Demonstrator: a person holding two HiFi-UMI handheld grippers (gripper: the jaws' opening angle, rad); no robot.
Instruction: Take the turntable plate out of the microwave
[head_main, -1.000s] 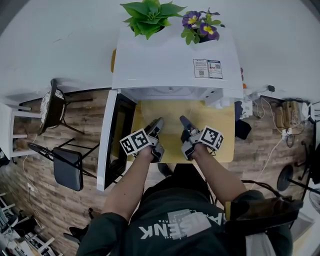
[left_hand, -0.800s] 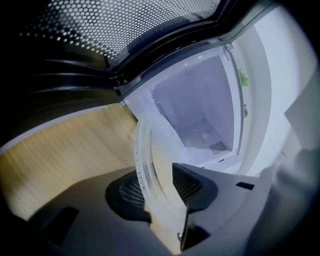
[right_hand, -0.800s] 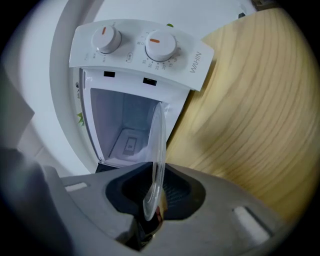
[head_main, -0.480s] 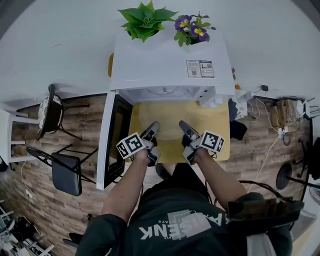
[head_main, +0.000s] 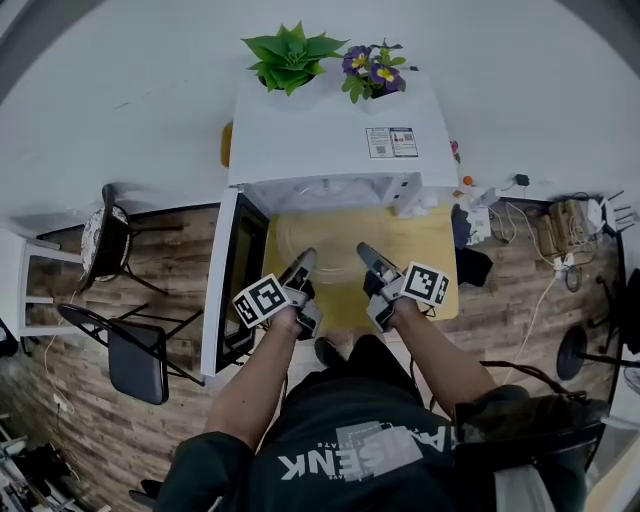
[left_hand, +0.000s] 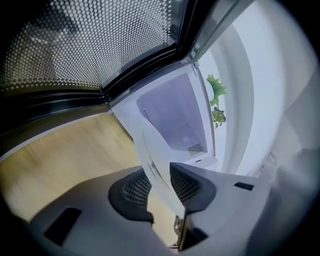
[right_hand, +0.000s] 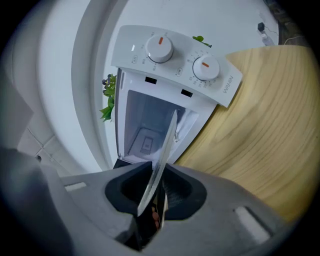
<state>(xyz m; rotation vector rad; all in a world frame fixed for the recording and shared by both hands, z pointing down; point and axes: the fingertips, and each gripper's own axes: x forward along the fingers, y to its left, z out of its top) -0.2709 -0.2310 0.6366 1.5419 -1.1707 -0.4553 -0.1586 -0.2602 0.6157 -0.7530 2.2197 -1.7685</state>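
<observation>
The clear glass turntable plate (head_main: 325, 243) hangs over the wooden table (head_main: 435, 255) in front of the white microwave (head_main: 330, 140), held between both grippers. My left gripper (head_main: 300, 262) has its jaws on the plate's left rim (left_hand: 152, 167); they have just been closing onto it and its pads now press it. On the opposite rim my right gripper (head_main: 366, 256) is shut, and the plate (right_hand: 164, 150) shows edge-on between its pads. The microwave cavity (right_hand: 145, 130) stands bare behind it.
The microwave door (head_main: 235, 275) swings open to the left, close beside the left gripper, its mesh window (left_hand: 75, 50) filling that gripper's view. Two potted plants (head_main: 290, 48) stand on the microwave. Chairs (head_main: 130, 340) are at the left, cables and bags (head_main: 560, 235) at the right.
Both grippers have risen a little with the plate between them and drawn slightly back from the microwave's mouth. The door stays open.
</observation>
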